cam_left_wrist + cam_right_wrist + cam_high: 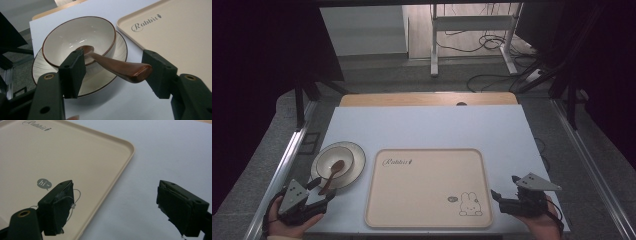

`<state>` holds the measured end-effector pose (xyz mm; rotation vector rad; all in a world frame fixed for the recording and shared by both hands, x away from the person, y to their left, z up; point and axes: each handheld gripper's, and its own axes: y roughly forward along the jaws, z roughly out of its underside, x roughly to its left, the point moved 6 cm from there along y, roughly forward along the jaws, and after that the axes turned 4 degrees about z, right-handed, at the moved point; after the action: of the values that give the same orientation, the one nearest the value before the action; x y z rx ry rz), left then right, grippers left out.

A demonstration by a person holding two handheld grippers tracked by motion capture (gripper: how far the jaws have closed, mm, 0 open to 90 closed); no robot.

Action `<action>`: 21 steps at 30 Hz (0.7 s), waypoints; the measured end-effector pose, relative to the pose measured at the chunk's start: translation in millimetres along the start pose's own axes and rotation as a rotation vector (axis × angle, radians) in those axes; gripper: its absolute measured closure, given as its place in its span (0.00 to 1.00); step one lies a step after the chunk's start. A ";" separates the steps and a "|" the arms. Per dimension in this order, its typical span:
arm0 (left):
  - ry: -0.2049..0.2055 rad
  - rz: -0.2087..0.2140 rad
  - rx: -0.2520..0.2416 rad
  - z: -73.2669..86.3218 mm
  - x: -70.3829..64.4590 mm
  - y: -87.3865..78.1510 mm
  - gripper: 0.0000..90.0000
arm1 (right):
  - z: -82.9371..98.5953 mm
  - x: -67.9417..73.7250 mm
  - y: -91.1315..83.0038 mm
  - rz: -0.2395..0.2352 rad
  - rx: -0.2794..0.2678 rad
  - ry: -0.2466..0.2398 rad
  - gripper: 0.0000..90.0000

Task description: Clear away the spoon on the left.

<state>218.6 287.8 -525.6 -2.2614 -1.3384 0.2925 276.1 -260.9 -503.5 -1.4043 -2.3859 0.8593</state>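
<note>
A white bowl (339, 158) (80, 37) with a brown rim sits on a white plate (357, 172) (40, 68) at the table's left. A brown wooden spoon (331, 176) (117, 67) rests in the bowl, its handle sticking out over the rim toward me. My left gripper (321, 191) (115, 72) is open, its jaws either side of the spoon handle's end without closing on it. My right gripper (504, 189) (115, 205) is open and holds nothing, hovering over the right edge of the beige tray (427, 185) (82, 162).
The beige tray, printed with a rabbit (470, 205) and the word "Rabbit", lies in the middle of the pale blue table (427, 127). A wooden board edge (427, 98) lies beyond the table. Cables and a metal stand (472, 30) are on the floor behind.
</note>
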 end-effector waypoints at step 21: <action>0.001 -0.094 0.046 3.1 4.8 4.8 0.82 | 0.3 0.2 0.3 0.006 0.008 0.006 0.16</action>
<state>223.3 291.1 -530.4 -2.1527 -1.4182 0.2864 276.1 -260.7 -504.0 -1.4090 -2.3729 0.8645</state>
